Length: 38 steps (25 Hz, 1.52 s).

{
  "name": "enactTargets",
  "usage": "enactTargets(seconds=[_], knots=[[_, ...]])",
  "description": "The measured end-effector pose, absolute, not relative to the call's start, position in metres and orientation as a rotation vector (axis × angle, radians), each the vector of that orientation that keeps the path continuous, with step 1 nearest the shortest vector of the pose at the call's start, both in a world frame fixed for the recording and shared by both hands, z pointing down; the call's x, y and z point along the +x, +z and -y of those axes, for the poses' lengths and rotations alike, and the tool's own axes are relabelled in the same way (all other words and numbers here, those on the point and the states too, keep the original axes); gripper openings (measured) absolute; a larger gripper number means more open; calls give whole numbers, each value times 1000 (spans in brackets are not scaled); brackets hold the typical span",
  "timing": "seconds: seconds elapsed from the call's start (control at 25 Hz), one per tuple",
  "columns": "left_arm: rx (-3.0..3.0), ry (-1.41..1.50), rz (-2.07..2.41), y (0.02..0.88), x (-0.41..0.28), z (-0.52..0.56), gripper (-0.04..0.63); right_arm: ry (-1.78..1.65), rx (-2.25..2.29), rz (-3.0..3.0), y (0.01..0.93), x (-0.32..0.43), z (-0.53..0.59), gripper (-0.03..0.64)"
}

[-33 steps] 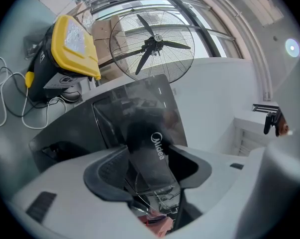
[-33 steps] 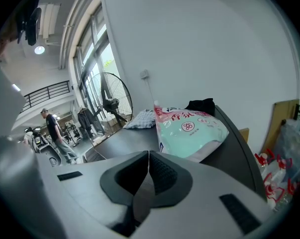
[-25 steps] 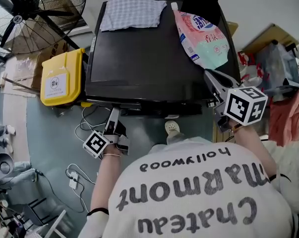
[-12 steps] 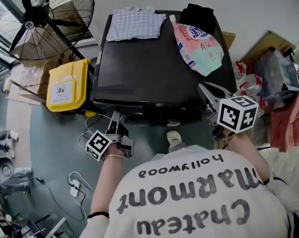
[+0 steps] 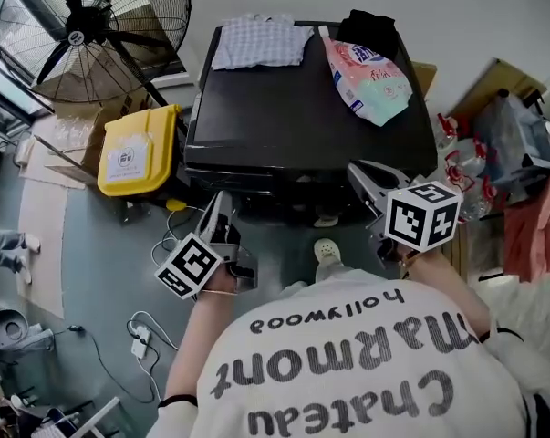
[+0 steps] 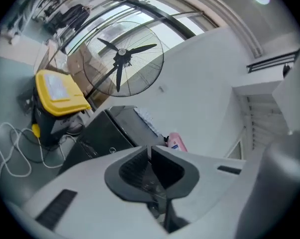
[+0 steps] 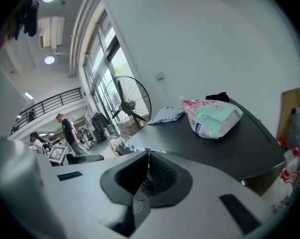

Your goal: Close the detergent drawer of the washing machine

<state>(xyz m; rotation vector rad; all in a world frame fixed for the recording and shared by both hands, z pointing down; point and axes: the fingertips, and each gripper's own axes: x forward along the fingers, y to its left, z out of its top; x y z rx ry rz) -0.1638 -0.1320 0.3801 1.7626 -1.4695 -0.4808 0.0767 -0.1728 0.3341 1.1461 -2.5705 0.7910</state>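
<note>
Below the head camera, a black top-lidded washing machine [image 5: 302,117] is standing against a white wall. Its dark front panel [image 5: 256,179] is reading as one flush band, with nothing sticking out toward the person. The detergent drawer is lying somewhere in that panel, but its outline is too dark to tell apart.

The left gripper [image 5: 220,204] is hanging near the machine's front left corner, clear of the panel. In the left gripper view its grey jaws have just been closing and are now standing together with nothing between them. The right gripper [image 5: 356,168] is hovering by the front right corner, pointing across the lid. Its jaws are likewise meeting tip to tip and carrying nothing.

On the lid, a blue-and-white checked cloth [image 5: 261,42] is lying at the far left. A pink and mint-green plastic detergent bag [image 5: 370,73] is resting at the far right. A crumpled black garment [image 5: 366,29] is sitting just behind the bag.

Left of the machine, a yellow-lidded plastic bin [image 5: 133,149] is standing just beside it. A large black wire-cage floor fan [image 5: 78,36] is rising behind the bin. Loose white cables [image 5: 158,241] are trailing over the grey floor near the left gripper.
</note>
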Motion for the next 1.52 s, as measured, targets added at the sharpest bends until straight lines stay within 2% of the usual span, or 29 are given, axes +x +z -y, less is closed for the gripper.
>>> enactTargets(seconds=[0.4,0.92,1.52], knots=[[1843,-183,1790,351,-167,64,9,821,1115,2716,312,36,126,29],[1779,-224,1874,346,-169,16,9,643,986,2744,312,27,92,29],[1585,-277,1974,365,-112,-30,9,678,854,2711,333,95,77,29]])
